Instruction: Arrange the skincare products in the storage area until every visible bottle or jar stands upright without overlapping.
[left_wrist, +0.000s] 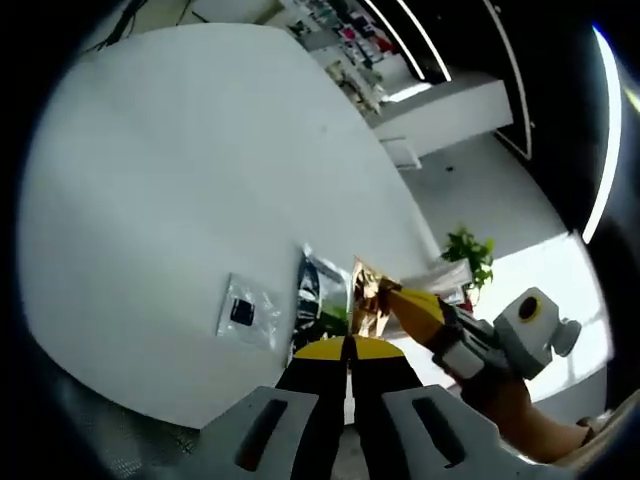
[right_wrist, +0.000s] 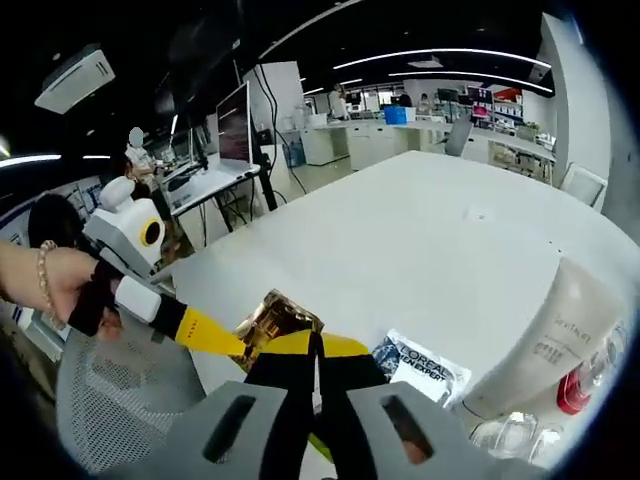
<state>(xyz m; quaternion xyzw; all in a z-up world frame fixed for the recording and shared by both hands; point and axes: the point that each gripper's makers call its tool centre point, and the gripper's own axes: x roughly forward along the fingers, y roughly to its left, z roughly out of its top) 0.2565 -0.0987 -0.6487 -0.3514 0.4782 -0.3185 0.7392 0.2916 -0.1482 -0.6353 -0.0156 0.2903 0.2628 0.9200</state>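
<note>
A shiny gold packet (right_wrist: 272, 318) sits near the edge of the big white table (right_wrist: 420, 240). Both hand-held grippers are right at it. In the left gripper view the gold packet (left_wrist: 368, 300) is crinkled, and the right hand-held gripper (left_wrist: 392, 294) comes in from the right with its yellow tips touching it. I cannot tell if it grips the packet. The left hand-held gripper (left_wrist: 350, 345) has its two yellow tips pressed together, just beside the packet, with nothing seen between them.

Next to the gold packet lie a silver packet (left_wrist: 318, 292) and a small clear packet with a black square (left_wrist: 244, 312). In the right gripper view a clear packet with black letters (right_wrist: 418, 364) lies just by the right hand-held gripper (right_wrist: 312, 345), whose tips look closed. A cream tube (right_wrist: 552, 335) lies tilted on its side near the table edge, with some clear and red things (right_wrist: 560, 405) below it.

A hand (right_wrist: 55, 280) with a bead bracelet holds the left hand-held gripper (right_wrist: 228, 345). A grey mesh chair (right_wrist: 120, 400) stands under it. Desks with screens (right_wrist: 235, 125) and long ceiling lights (right_wrist: 440, 55) fill the room behind. A green plant (left_wrist: 470, 252) stands past the table.
</note>
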